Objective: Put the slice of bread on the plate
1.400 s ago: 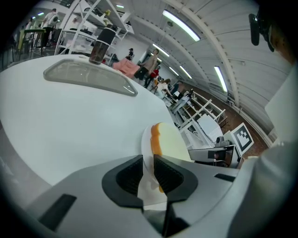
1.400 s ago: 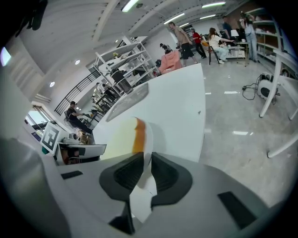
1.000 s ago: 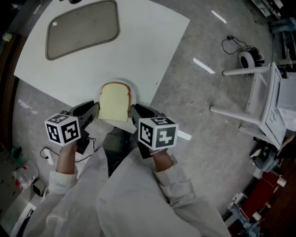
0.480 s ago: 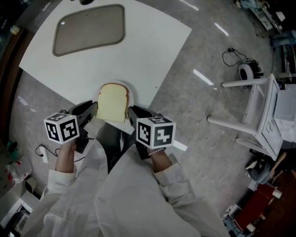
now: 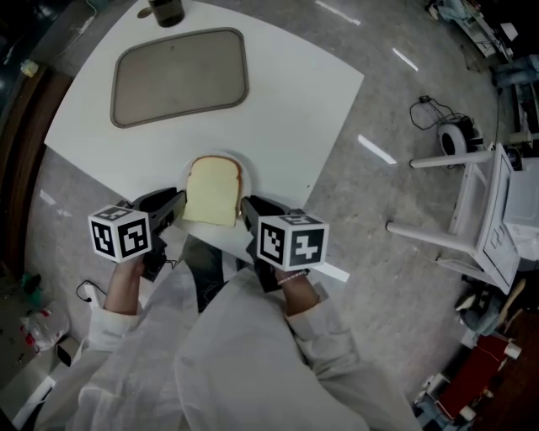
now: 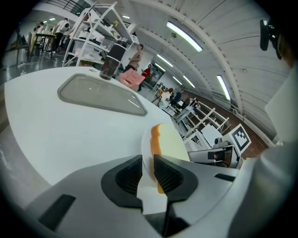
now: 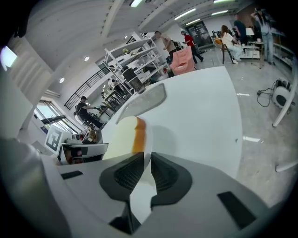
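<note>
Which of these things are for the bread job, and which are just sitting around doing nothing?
For the job:
slice of bread
plate under it
left hand-held gripper and right hand-held gripper, each shut on the plate's rim

Just lying about:
tray and dark jar on the table
white rack and cable reel beside the table

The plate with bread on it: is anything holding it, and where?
Both grippers hold the plate by its rim: the left gripper pinches one side, the right gripper the opposite side. The bread only lies on top.
</note>
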`<state>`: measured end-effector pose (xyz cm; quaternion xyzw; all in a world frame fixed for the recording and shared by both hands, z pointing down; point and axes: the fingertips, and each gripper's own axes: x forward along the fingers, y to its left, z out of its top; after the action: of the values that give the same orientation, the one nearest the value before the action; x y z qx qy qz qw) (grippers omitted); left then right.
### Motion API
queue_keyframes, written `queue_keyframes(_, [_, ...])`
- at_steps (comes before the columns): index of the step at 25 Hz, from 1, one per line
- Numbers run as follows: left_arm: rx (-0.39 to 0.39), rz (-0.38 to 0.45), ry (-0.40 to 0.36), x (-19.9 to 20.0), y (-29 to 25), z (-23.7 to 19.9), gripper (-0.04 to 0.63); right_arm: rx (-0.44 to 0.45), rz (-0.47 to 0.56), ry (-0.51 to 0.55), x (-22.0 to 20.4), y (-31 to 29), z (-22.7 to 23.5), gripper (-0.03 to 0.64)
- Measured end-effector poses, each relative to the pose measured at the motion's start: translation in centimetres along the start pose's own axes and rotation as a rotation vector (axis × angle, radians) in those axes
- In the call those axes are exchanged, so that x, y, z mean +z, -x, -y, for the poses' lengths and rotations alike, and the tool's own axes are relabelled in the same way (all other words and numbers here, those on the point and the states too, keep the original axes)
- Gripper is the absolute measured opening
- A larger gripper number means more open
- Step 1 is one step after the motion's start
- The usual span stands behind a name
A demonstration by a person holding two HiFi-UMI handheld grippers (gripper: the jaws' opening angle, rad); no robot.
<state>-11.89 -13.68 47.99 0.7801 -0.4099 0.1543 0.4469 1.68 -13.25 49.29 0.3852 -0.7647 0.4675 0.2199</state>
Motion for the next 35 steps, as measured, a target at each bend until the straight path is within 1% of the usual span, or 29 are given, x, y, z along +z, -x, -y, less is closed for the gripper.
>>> queue_keyframes(5, [0.0, -0.021, -0.018, 4.1, 0.5, -3.8, 0.078, 0.002, 0.013, -0.003, 4.0, -3.4, -2.4, 0.057])
queue_keyframes(11, [0.0, -0.036, -0.041, 7.5, 0.7, -6.6, 0.078, -0.002, 0.054, -0.023, 8.1, -6.1, -3.7, 0.052])
queue_keyframes(16, [-0.012, -0.053, -0.06, 11.6, 0.5, -9.9, 0.078, -0.008, 0.065, -0.042, 11.9, -9.5, -5.0, 0.052])
queue_keyframes(25, [-0.037, -0.049, -0.079, 17.2, -1.0, -13.0, 0.078, -0.034, 0.085, -0.088, 16.3, -13.0, -5.2, 0.052])
queue_keyframes(30, [-0.051, -0.07, -0.102, 19.5, -2.2, -14.9, 0.078, -0.062, 0.104, -0.121, 18.8, -14.9, -5.0, 0.052])
queue_keyframes(35, [-0.064, -0.084, -0.089, 21.3, -3.7, -16.4, 0.078, -0.089, 0.117, -0.129, 21.1, -16.7, -4.2, 0.052])
